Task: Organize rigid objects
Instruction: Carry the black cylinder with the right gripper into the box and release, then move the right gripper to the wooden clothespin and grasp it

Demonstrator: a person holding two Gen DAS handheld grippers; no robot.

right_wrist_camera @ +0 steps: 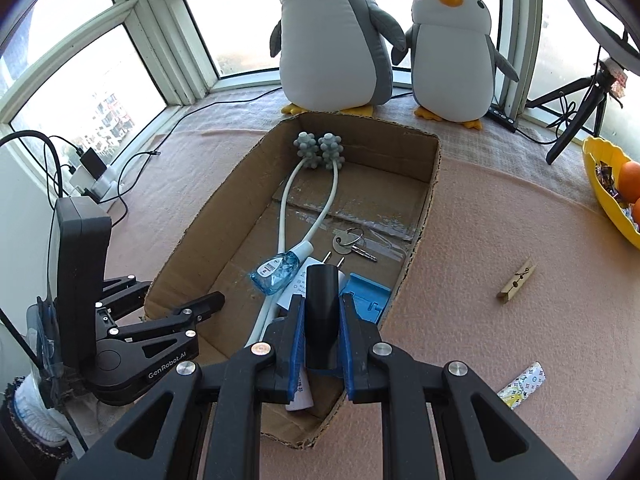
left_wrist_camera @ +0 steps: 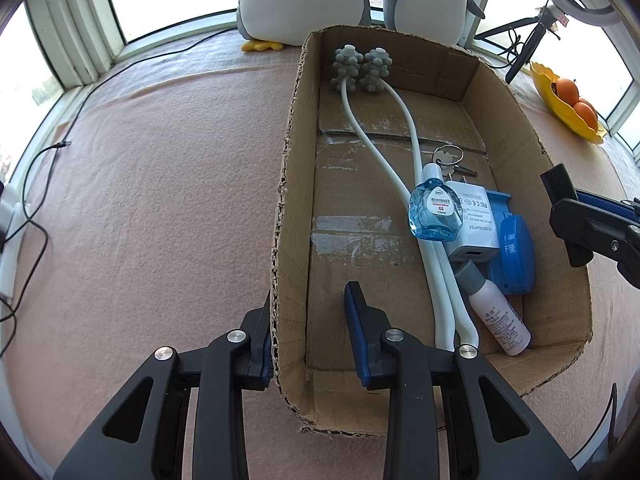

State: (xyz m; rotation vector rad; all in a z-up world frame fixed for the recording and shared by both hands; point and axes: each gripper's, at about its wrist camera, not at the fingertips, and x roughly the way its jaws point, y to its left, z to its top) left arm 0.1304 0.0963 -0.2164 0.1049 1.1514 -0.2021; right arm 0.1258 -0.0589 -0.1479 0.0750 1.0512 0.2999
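Two penguins (right_wrist_camera: 336, 36), one box (right_wrist_camera: 434, 168).

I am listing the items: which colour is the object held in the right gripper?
Black, seen best in the right wrist view: black object in the right gripper.

The right gripper (right_wrist_camera: 320, 332) clamps a black tapered plastic piece (right_wrist_camera: 321, 312); beyond its jaws lies the open brown cardboard box (right_wrist_camera: 430, 184).

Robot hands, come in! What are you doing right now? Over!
Left gripper clamped on the cardboard box wall. Right gripper shut on a black tube, over the box. Clothespin and wrapped stick outside the box.
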